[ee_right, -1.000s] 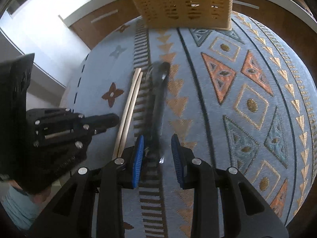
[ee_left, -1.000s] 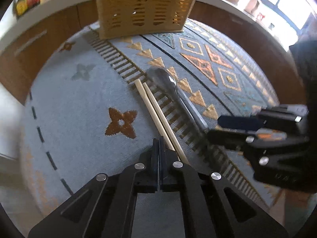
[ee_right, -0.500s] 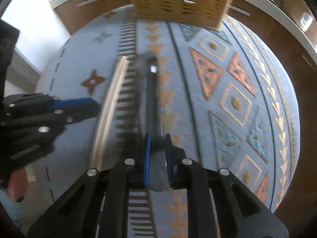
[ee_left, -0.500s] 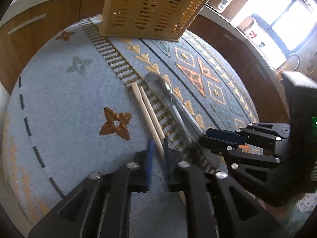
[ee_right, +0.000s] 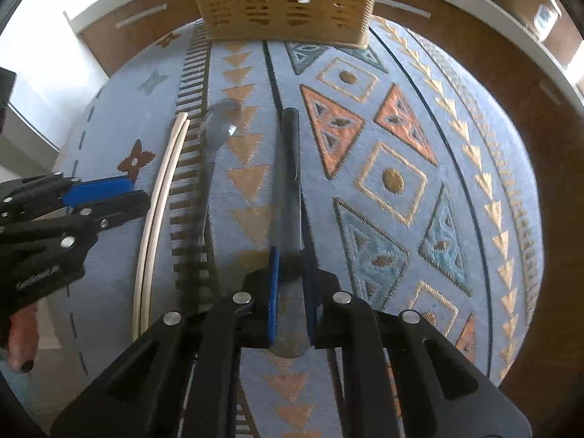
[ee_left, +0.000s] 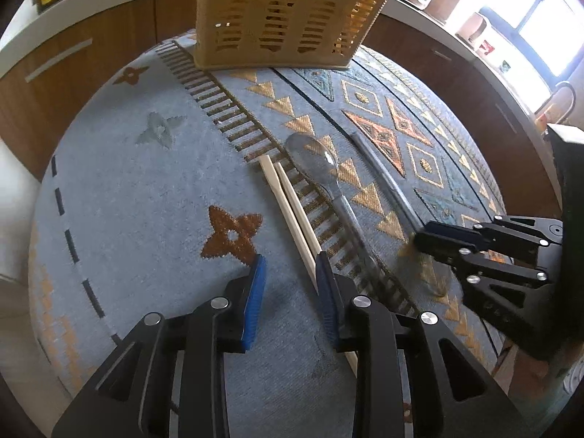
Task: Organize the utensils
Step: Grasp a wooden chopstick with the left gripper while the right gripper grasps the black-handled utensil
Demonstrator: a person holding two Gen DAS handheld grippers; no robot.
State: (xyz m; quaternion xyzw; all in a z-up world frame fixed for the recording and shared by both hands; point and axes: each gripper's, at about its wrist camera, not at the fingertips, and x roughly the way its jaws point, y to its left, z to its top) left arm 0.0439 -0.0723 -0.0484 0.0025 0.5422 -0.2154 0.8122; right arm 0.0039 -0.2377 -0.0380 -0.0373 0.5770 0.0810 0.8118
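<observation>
Our right hand-held gripper (ee_right: 290,288) is closing, its blue pads already clamping a dark utensil handle (ee_right: 290,168) above the patterned cloth (ee_left: 146,189). Our left hand-held gripper (ee_left: 290,284) is opening with nothing held, the chopsticks (ee_left: 292,211) lying beside its right finger, next to the spoon (ee_left: 321,168), with the basket (ee_left: 284,14) beyond.

I count two pale wooden chopsticks (ee_left: 292,215) lying side by side, one shiny metal spoon (ee_left: 321,168), and one dark, straight metal utensil (ee_right: 290,197) (its working end is hidden, so I can't say what kind). There is one tan slatted basket (ee_left: 288,14) on one blue patterned cloth (ee_left: 138,197). I see two black two-finger grippers.
</observation>
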